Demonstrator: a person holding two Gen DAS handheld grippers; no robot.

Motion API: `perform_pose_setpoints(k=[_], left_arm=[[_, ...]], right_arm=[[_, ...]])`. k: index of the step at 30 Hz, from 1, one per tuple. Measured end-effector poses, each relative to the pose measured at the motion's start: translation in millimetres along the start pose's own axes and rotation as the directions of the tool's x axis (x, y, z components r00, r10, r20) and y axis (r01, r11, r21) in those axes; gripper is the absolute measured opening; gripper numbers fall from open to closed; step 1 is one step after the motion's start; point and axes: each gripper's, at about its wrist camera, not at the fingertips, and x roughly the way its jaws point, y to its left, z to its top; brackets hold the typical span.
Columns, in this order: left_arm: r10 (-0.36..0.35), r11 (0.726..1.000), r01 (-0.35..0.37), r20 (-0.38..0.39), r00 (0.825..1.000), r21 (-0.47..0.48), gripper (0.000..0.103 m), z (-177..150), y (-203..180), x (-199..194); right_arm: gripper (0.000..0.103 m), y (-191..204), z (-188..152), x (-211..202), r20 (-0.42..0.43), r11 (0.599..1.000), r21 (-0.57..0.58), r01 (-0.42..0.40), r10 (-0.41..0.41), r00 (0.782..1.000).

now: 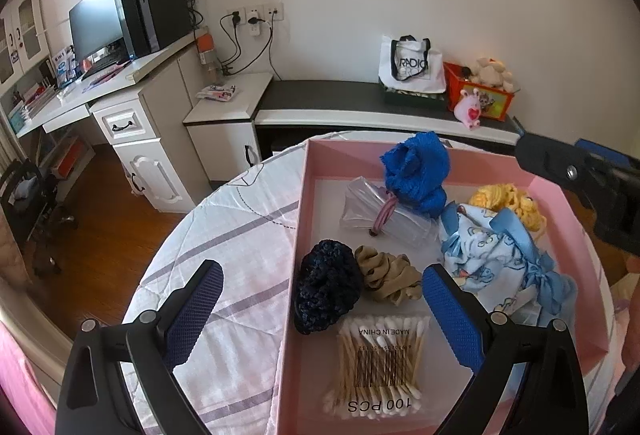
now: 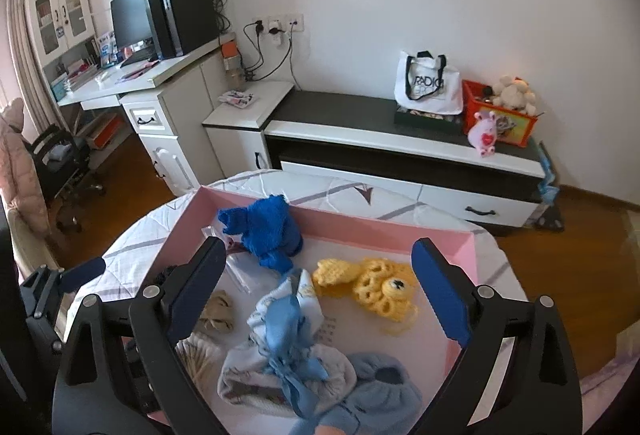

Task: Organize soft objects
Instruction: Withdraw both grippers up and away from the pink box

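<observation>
Quilted table (image 1: 224, 235) carries a pink box (image 1: 298, 235). Inside: blue knit (image 1: 416, 165), yellow crochet (image 2: 380, 287), printed cloth with blue ribbon (image 2: 288, 335), navy scrunchie (image 1: 326, 285), tan scrunchie (image 1: 388, 277), cotton swabs (image 1: 380, 363). Left gripper (image 1: 322, 309) spread, straddling the box wall, gripping nothing. Right gripper (image 2: 318, 285) spread wide above the cloth, pads clear.

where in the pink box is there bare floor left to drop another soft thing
Bare floor lies in the pink box right of the yellow crochet piece, and behind it toward the far wall. It is crowded around the cotton swabs and both scrunchies.
</observation>
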Motion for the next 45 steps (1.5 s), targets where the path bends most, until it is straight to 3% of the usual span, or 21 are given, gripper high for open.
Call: perform_pose_setpoints(k=[7, 18, 31, 37, 45], left_arm=[[-0.002, 1.000, 0.003, 0.019, 1.000, -0.003, 0.099, 0, -2, -8], [0.001, 1.000, -0.001, 0.085, 0.996, 0.002, 0.099, -16, -10, -48], [-0.023, 1.000, 0.021, 0.168, 0.986, 0.018, 0.099, -63, -16, -123], [-0.013, 1.000, 0.012, 0.239, 0.971, 0.009, 0.099, -89, -13, -170], [0.003, 1.000, -0.001, 0.367, 0.930, -0.005, 0.103, -132, -11, -243]], right_arm=[[0.102, 1, -9, -11, 0.011, 0.999, 0.001, 0.054, -0.054, 0.998], [0.103, -8, -36, -41, 0.001, 0.992, 0.035, 0.119, -0.119, 0.993], [0.103, -5, -75, -123, 0.096, 0.980, 0.092, 0.178, -0.187, 0.978], [0.103, 4, -95, -170, 0.166, 0.973, 0.100, 0.208, -0.222, 0.961], [0.103, 27, -118, -235, 0.297, 0.966, 0.101, 0.237, -0.257, 0.920]])
